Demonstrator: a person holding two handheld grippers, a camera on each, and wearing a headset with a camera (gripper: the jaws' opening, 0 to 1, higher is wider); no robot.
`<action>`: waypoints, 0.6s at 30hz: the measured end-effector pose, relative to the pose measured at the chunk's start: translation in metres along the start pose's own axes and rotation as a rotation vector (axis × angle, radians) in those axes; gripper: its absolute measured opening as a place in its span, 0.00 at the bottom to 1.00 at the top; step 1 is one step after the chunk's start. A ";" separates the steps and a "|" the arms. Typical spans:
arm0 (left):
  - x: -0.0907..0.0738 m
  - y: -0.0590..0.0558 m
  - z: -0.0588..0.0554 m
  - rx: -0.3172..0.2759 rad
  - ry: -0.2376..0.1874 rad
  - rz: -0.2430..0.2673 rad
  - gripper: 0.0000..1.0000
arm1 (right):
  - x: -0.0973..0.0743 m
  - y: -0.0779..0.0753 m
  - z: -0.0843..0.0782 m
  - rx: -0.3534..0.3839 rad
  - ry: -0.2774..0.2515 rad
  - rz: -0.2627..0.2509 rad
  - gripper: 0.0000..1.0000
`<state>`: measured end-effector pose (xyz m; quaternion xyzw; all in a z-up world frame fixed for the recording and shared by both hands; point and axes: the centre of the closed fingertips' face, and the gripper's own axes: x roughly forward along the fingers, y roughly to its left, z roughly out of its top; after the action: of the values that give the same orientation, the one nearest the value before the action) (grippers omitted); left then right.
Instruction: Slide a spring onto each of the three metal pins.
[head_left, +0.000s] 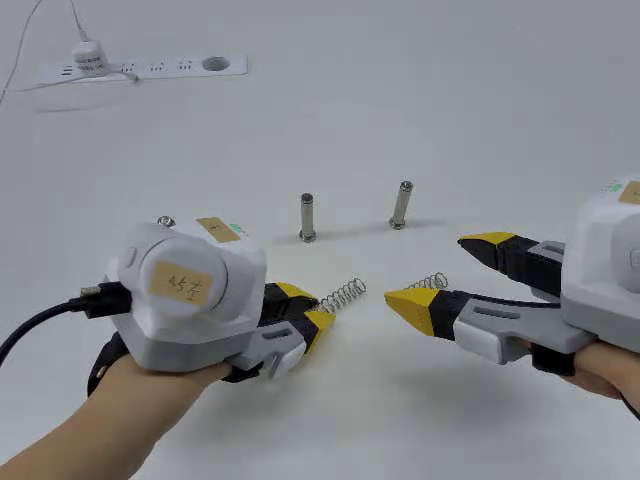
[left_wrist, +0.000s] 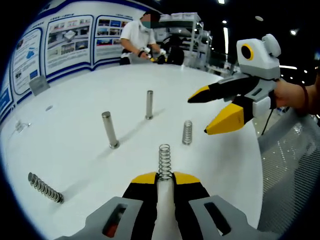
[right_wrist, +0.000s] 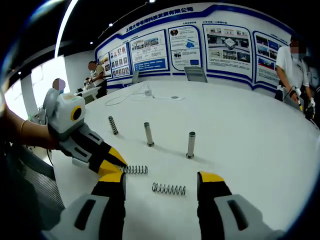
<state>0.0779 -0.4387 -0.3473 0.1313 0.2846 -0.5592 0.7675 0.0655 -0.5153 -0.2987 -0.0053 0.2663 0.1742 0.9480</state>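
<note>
my left gripper (left_wrist: 165, 176) pinching a spring (left_wrist: 164, 161) by its end, pointing it forward, my right gripper (right_wrist: 161, 177) spread wide, a second spring (right_wrist: 169, 189) lying flat on the table (head_left: 450, 100) between its jaws, just beyond both, first pin (head_left: 307, 216) and second pin (head_left: 401, 204) standing upright and bare

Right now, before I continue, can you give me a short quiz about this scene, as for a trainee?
1. What is in the left gripper? A) a pin B) a spring C) nothing
2. True or false: the right gripper is shut on a spring.
3. Fill in: in the left gripper view, ___ bare pins stand upright.
Key: 1 B. 2 False: it is open, and the loose spring lies on the table between its jaws. 3 Two: the near pin and the far pin.
</note>
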 end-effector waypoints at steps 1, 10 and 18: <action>0.000 0.000 0.000 -0.001 0.001 0.000 0.12 | 0.000 0.000 0.000 0.001 0.000 0.000 0.59; 0.000 0.001 0.000 -0.006 0.003 0.012 0.11 | 0.000 0.002 0.001 0.001 -0.005 0.008 0.58; -0.008 0.001 0.008 0.007 -0.047 0.011 0.10 | -0.002 0.006 0.011 0.056 -0.040 0.030 0.53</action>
<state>0.0789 -0.4361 -0.3365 0.1224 0.2638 -0.5591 0.7765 0.0670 -0.5095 -0.2880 0.0289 0.2522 0.1807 0.9502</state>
